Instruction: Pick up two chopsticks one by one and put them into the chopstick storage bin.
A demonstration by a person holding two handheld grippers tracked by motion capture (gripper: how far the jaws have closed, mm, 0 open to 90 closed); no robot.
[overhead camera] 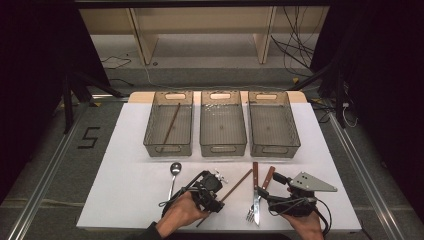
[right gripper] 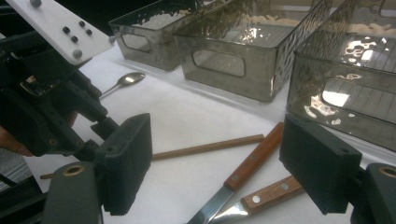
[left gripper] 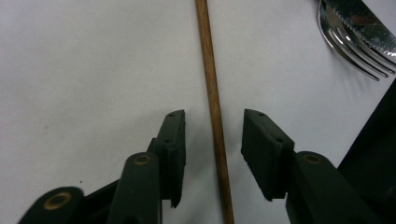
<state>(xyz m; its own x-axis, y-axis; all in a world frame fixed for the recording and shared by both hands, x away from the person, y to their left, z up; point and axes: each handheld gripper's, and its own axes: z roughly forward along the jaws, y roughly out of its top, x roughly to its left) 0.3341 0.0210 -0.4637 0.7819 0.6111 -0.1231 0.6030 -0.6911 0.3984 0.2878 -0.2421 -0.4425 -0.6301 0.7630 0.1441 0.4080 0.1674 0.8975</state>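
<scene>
left gripper (left gripper: 212,140): jaws astride chopstick (left gripper: 211,84), not yet pinching, lined up to lift
right gripper (right gripper: 215,168): released, waiting above knife (right gripper: 243,170), right of chopstick

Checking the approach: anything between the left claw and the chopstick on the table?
Nothing visible. The chopstick lies flat on the white table, already between the left claw's jaws, with a gap either side. The fork sits off to one side.

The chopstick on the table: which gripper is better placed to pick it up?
Left. The left gripper already straddles the chopstick, pads apart from it. The right gripper sits open over the knife handles.
</scene>
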